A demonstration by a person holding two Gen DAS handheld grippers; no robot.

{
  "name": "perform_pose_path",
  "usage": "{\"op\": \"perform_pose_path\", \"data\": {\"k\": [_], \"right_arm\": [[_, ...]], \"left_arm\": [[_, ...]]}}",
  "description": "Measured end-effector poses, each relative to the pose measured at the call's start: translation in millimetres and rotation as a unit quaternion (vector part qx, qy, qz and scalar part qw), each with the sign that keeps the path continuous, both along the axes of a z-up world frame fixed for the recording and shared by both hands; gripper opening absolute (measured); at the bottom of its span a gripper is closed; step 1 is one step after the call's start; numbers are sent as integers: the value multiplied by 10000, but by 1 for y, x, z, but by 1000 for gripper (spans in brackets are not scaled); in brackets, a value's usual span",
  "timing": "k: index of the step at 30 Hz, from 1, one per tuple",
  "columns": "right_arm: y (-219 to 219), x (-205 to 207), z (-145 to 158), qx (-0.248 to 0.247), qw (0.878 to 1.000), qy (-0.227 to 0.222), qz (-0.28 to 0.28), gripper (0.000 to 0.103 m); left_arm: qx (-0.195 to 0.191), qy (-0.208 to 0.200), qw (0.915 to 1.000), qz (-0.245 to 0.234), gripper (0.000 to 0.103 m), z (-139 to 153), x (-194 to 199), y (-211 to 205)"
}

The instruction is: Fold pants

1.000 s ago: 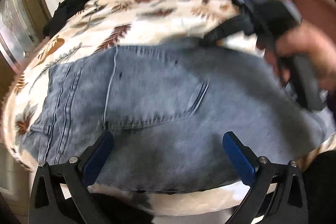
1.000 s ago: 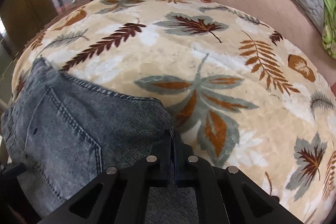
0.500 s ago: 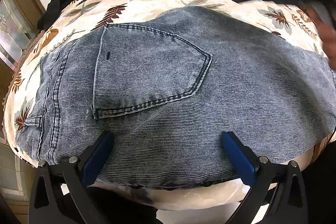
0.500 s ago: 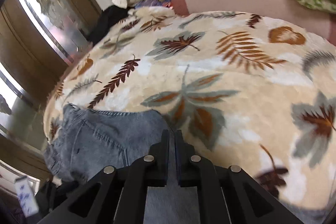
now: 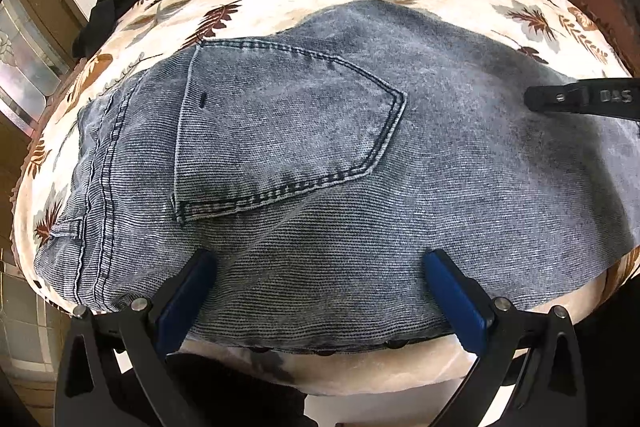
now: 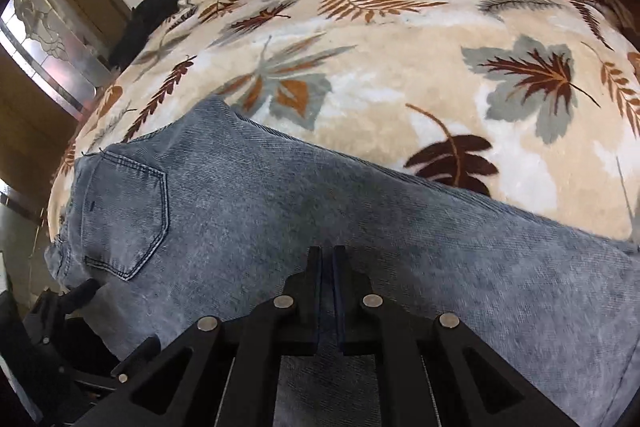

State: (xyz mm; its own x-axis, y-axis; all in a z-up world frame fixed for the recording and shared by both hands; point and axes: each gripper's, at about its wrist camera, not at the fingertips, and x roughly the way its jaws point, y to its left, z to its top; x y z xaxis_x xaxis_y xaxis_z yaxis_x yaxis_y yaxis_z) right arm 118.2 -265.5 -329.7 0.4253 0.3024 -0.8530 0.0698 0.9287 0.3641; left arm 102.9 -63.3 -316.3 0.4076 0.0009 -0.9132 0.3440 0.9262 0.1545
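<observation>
- The blanket, cream with brown and grey leaves, covers pretty much the whole bed.
- The jeans lie flat on the blanket along its near edge, back pocket facing up, waistband off to the left.
- The left gripper hangs over the near edge of the jeans with its blue-padded fingers spread wide, gripping nothing.
- The right gripper has its fingers squeezed together on a bit of denim partway down the leg, so it's got hold of the jeans.
- A black cloth sits bunched at the blanket's far left corner.
</observation>
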Motion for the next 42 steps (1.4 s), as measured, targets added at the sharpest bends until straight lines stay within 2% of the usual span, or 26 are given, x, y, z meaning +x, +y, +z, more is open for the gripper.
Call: {"op": "perform_pose_path", "data": {"k": [3, 5, 9, 12, 14, 16, 19, 25, 28, 29, 30, 31, 33, 35, 39, 40, 42], "right_arm": [[-9, -20, 14, 137, 9995, -286, -72, 7], [-19, -35, 21, 53, 9991, -373, -175, 7], [-31, -55, 14, -10, 9990, -289, -350, 7], [-44, -67, -5, -37, 9985, -46, -538, 7], [-52, -74, -5, 178, 9982, -145, -555, 7], [-61, -81, 0, 126, 9976, -266, -626, 7], [-91, -98, 5, 221, 9923, -530, -1096, 7], [-152, -131, 11, 663, 9685, -887, -2229, 7], [-174, -136, -2, 631, 9591, -575, -2700, 7], [-182, -135, -14, 859, 9552, -363, -2811, 7], [-189, -136, -20, 1145, 9500, -346, -2886, 7], [-200, -140, -26, 1605, 9376, -369, -3061, 7], [-208, -144, -34, 2115, 9218, -373, -3227, 7], [-208, -147, -35, 2225, 9163, -384, -3308, 6], [-198, -141, -11, 1484, 9296, -583, -3324, 7], [-195, -138, -5, 1389, 9322, -672, -3273, 10], [-188, -135, 2, 1355, 9367, -809, -3126, 9]], "left_arm": [[5, 45, 10000, 66, 103, 6, -4, 2], [-34, 28, 10000, 61, 103, 12, -9, 3], [-248, 19, 9997, 16, 103, 25, -14, -2], [85, 158, 9998, -76, 103, 13, -13, -14], [290, 267, 9992, -88, 103, 3, -11, -18], [346, 241, 9991, -71, 103, 6, -12, -20], [246, 158, 9995, -124, 103, 23, -14, -28], [219, -184, 9985, -461, 103, 45, -14, -65], [377, -117, 9972, -633, 103, 34, -8, -89], [454, -48, 9968, -661, 103, 27, -4, -95], [551, 87, 9961, -677, 103, 17, -1, -102], [595, 171, 9958, -675, 103, 11, 1, -106], [643, 253, 9956, -633, 103, 1, 4, -111], [607, 275, 9960, -604, 103, 3, 9, -110], [504, 409, 9965, -520, 103, 1, 16, -106], [466, 426, 9969, -476, 103, -1, 17, -105], [404, 481, 9973, -372, 103, -3, 18, -101]]}}
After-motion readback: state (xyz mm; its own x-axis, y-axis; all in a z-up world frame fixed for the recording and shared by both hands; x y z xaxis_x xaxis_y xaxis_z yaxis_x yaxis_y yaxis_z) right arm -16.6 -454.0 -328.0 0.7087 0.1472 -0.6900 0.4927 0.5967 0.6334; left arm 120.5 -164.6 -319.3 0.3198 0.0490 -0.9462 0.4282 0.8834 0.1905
